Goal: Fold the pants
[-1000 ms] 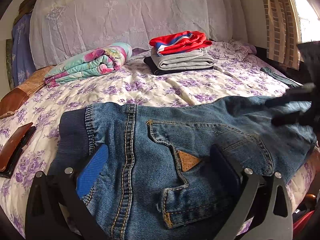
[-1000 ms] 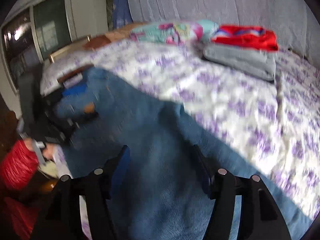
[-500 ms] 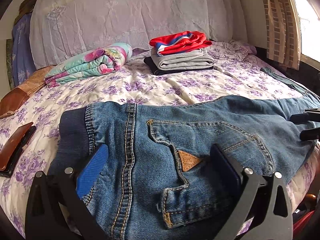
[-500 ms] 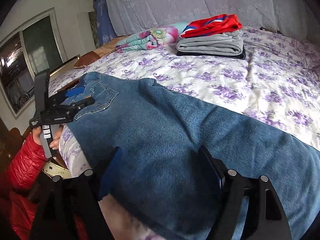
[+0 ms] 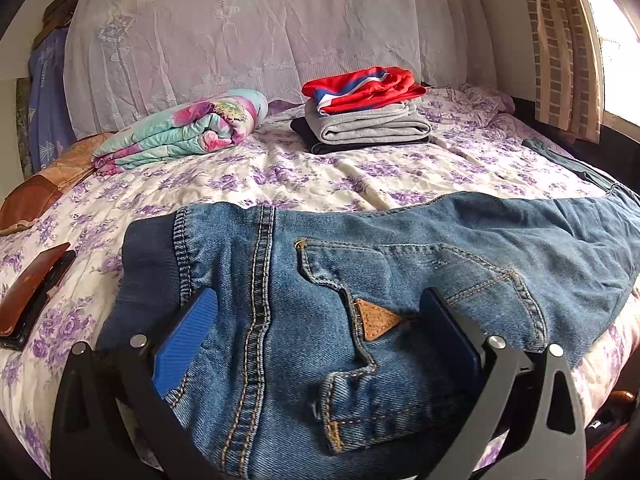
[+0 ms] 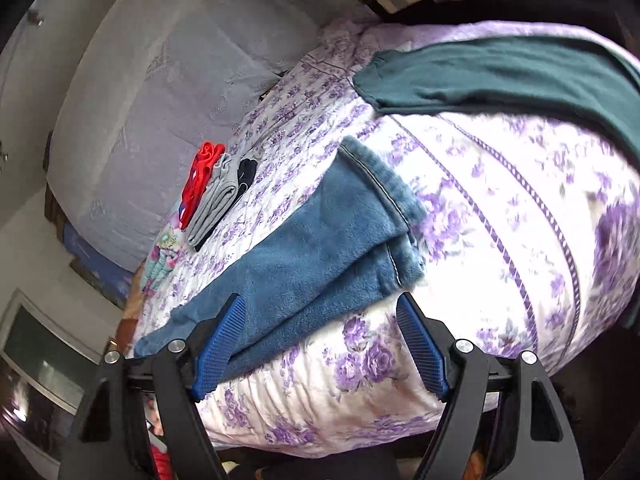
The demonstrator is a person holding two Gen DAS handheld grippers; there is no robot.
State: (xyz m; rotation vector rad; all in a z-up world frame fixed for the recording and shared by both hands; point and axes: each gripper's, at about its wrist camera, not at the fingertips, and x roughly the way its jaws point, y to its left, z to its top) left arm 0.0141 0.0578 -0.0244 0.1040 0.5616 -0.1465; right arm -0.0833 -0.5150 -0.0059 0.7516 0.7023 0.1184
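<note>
Blue denim pants point(image 5: 360, 280) lie flat across the near edge of the bed point(image 5: 320, 176), waistband end toward the left gripper, legs running off to the right. Dark ribbed waistband point(image 5: 148, 248) at the left end of the pants, back pocket point(image 5: 400, 280) facing up, a tan triangular patch point(image 5: 376, 318) on it. In the right wrist view the leg cuffs point(image 6: 384, 208) lie doubled, one leg over the other, on the floral sheet close to the bed's edge.

Left gripper point(image 5: 320, 344) sits over the seat of the pants, jaws spread wide; blue pads point(image 5: 186, 340) rest on or just above the denim either side of the pocket, contact unclear, no fabric pinched. Right gripper point(image 6: 320, 348) is near the cuffs, view rolled sideways, jaws spread wide; its left pad point(image 6: 218, 346) overlaps the lower leg edge, the right one is over bare sheet. No cloth pinched there either.

Beyond the pants, toward the headboard: a stack of folded clothes point(image 5: 368, 116), red on top, grey under it, dark at the bottom. Left of the stack, a rolled floral blanket point(image 5: 184, 132). Left of the waistband, a brown wallet-like thing point(image 5: 32, 296) on the sheet. Past the cuffs, a dark green garment point(image 6: 500, 76) lies on the bed, apart from the pants. A lace-covered headboard point(image 5: 260, 32) is behind everything, a curtain point(image 5: 560, 40) at the right.
</note>
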